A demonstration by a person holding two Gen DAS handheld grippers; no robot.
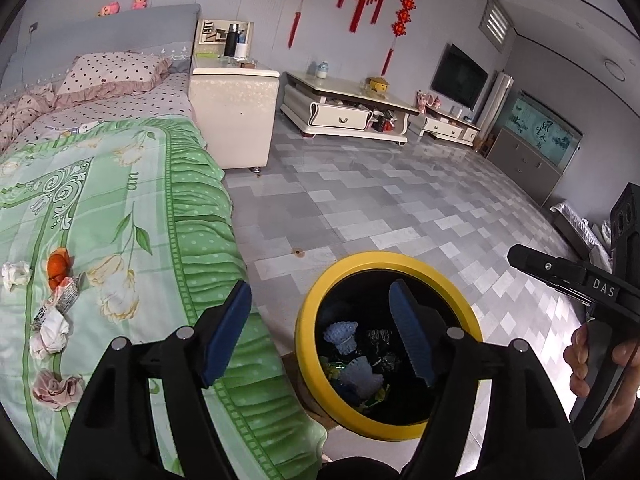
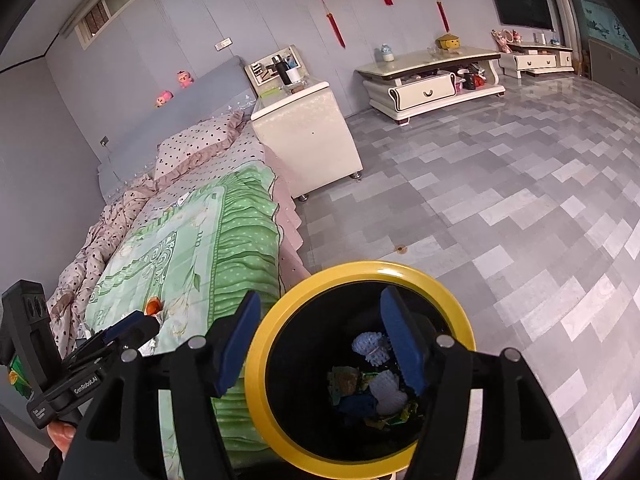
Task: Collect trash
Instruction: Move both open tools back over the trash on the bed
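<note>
A yellow-rimmed black bin (image 1: 308,312) stands on the floor beside the bed, with crumpled bits of trash inside; it also shows in the right wrist view (image 2: 256,356). My left gripper (image 1: 320,328) is open and empty above the bin's left rim. My right gripper (image 2: 320,340) is open and empty over the bin. On the green bedspread (image 1: 120,200) lie orange peel (image 1: 58,266), a white tissue wad (image 1: 16,274), a printed wrapper (image 1: 60,304), another white wad (image 1: 52,334) and a pink wad (image 1: 56,388).
A cream bedside cabinet (image 1: 234,116) stands at the head of the bed. A low cream TV stand (image 1: 344,108) lines the far wall. Grey tiled floor (image 1: 400,208) spreads to the right. The right gripper's body (image 1: 568,276) shows at the right edge.
</note>
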